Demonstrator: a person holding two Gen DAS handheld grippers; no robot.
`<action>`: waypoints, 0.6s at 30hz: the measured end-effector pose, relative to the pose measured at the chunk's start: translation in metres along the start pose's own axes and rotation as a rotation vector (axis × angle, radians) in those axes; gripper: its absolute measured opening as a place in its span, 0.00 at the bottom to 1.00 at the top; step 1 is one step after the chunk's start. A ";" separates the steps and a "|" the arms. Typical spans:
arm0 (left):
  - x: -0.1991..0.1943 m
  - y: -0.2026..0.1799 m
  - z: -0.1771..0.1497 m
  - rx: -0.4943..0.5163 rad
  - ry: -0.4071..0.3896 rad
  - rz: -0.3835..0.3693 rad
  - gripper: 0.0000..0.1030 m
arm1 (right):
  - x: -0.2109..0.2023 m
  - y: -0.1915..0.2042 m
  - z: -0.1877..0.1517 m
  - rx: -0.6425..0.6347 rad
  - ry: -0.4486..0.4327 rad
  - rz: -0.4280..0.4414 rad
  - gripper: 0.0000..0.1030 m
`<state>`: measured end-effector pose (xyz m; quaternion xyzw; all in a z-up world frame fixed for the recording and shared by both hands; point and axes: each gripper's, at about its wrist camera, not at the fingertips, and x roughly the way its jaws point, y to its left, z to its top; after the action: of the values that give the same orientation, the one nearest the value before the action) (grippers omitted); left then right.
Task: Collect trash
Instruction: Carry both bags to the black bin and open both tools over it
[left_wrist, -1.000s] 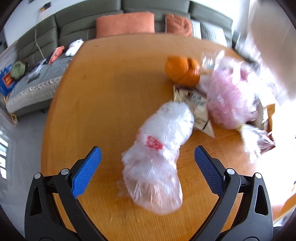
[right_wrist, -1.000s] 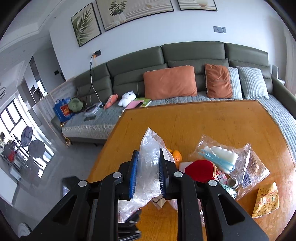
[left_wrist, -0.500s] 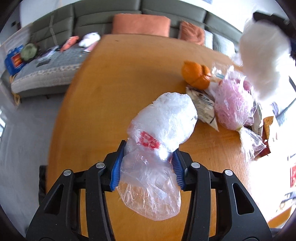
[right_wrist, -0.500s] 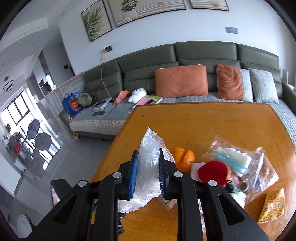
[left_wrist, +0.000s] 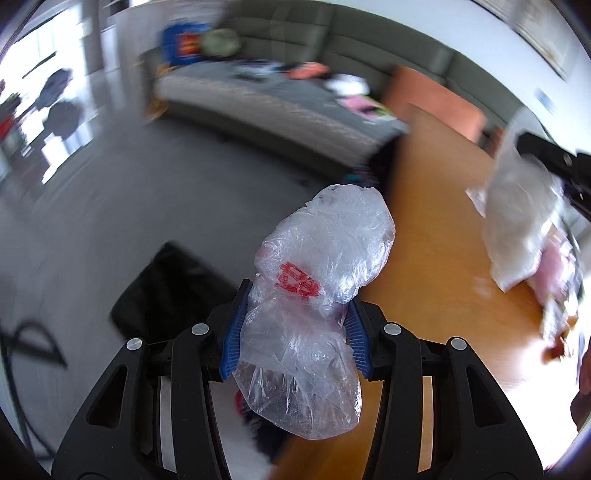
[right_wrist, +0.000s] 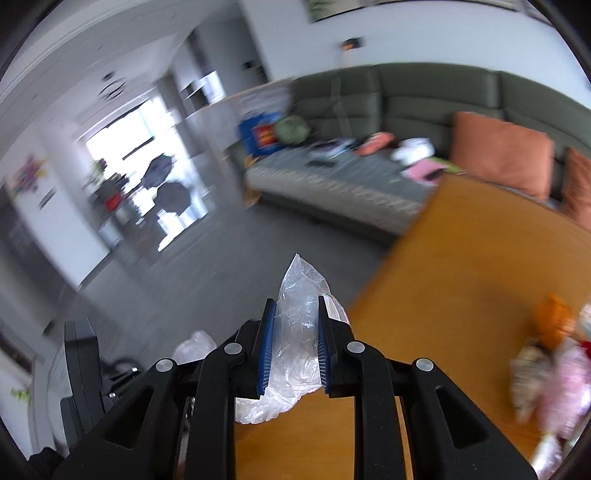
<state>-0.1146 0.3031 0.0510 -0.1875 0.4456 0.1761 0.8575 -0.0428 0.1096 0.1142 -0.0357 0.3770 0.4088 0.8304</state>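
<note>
Grippers: 2, left gripper (left_wrist: 295, 332) and right gripper (right_wrist: 293, 347)
Clear plastic bags in jaws: 2, red-printed bag (left_wrist: 317, 295) and plain bag (right_wrist: 295, 332)
Bench: 1, wooden bench (right_wrist: 461, 277)
Orange cushions: 2, large cushion (right_wrist: 502, 155) and small cushion (right_wrist: 578, 184)
Sofa: 1, green sofa (right_wrist: 424, 99)
Umbrellas: 2, umbrellas (right_wrist: 159, 170)

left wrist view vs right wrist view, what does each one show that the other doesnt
Only the left wrist view shows the left gripper clamped on a clear plastic bag with a red print, plus a black bin on the floor below.

Only the right wrist view shows the right gripper's own hold on a plain clear bag, the orange item on the table and the window.

Both show the wooden table, grey floor and green sofa.
</note>
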 end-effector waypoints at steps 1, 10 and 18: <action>-0.001 0.017 -0.001 -0.034 0.004 0.022 0.46 | 0.013 0.014 0.001 -0.019 0.024 0.026 0.21; 0.003 0.151 0.000 -0.255 0.030 0.208 0.46 | 0.121 0.126 0.011 -0.155 0.189 0.172 0.22; 0.015 0.233 0.004 -0.452 0.061 0.285 0.94 | 0.201 0.179 0.021 -0.178 0.273 0.180 0.79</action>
<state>-0.2132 0.5096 0.0024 -0.3146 0.4424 0.3845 0.7467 -0.0799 0.3676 0.0420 -0.1305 0.4503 0.5044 0.7251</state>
